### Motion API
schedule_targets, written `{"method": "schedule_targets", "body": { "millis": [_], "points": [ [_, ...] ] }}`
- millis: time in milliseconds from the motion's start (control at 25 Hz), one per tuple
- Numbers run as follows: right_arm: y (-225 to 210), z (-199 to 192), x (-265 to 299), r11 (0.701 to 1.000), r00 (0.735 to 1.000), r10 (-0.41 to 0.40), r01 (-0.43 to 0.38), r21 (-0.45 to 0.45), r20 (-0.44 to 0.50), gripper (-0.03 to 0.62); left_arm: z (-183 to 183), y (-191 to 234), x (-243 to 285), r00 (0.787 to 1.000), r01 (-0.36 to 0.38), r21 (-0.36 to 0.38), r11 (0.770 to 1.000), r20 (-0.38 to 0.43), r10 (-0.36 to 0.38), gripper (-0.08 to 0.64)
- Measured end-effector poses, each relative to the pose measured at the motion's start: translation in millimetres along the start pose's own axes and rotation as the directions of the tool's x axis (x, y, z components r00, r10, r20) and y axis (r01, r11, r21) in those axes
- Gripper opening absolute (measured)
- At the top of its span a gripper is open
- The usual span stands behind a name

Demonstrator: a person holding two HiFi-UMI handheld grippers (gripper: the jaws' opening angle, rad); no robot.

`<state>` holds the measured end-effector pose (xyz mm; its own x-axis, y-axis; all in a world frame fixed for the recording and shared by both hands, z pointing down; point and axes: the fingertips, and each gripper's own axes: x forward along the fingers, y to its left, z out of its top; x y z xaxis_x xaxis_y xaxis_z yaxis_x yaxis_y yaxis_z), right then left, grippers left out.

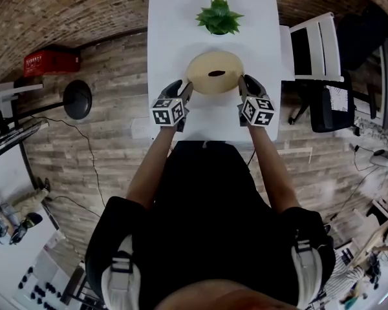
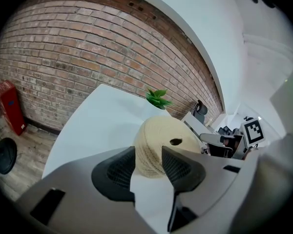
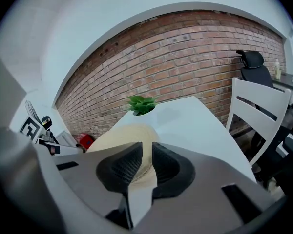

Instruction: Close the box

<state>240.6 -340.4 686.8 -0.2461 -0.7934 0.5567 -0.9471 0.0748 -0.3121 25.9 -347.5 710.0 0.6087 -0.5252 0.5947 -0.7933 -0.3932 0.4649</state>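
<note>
Woven box (image 1: pixel 215 72): lying flat, hole facing up, broadest left-to-right.
Left gripper (image 1: pixel 186 89): jaws gaping.
Right gripper (image 1: pixel 244 86): jaws seemingly pinching its rim.

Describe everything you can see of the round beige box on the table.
The box is round, squat and beige, apparently woven, with a domed top bearing a dark oval mark. It sits upright on the white table, in front of the potted plant. The left gripper, jaws wide apart, flanks its left side; the right gripper, jaws narrower, is at its right edge. Whether either touches it is unclear.
</note>
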Motion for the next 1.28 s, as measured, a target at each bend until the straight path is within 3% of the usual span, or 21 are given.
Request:
{"method": "schedule_targets", "body": {
  "millis": [400, 560, 800, 1040, 1200, 1280],
  "points": [
    [8, -11, -38, 0.999, 1.0, -0.009, 0.01, -0.049, 0.021, -0.002, 2, -19, -27, 0.999, 0.029, 0.042, 0.999, 0.043, -0.031, 0.11],
    [10, -15, -55, 0.999, 1.0, 0.002, 0.0, -0.053, 0.03, -0.002, 1, -30, -40, 0.995, 0.062, 0.03, 0.998, 0.073, -0.064, 0.054],
    [19, -20, -76, 0.994, 0.999, 0.021, -0.018, -0.108, 0.03, -0.002, -1, -48, -61, 0.993, 0.071, 0.058, 0.996, 0.094, -0.076, 0.038],
    [29, -21, -98, 0.982, 0.998, 0.048, -0.041, -0.184, 0.034, -0.002, -9, -69, -82, 0.994, 0.06, 0.143, 0.988, 0.081, -0.073, 0.035],
    [33, -21, -113, 0.971, 0.997, 0.065, -0.055, -0.235, 0.033, -0.002, -14, -82, -87, 0.997, 0.026, 0.243, 0.97, 0.059, -0.041, 0.035],
    [37, -24, -121, 0.96, 0.997, 0.078, -0.07, -0.272, 0.019, -0.002, -16, -90, -89, 0.997, 0.03, 0.256, 0.966, 0.056, -0.046, 0.035]
  ]
}}
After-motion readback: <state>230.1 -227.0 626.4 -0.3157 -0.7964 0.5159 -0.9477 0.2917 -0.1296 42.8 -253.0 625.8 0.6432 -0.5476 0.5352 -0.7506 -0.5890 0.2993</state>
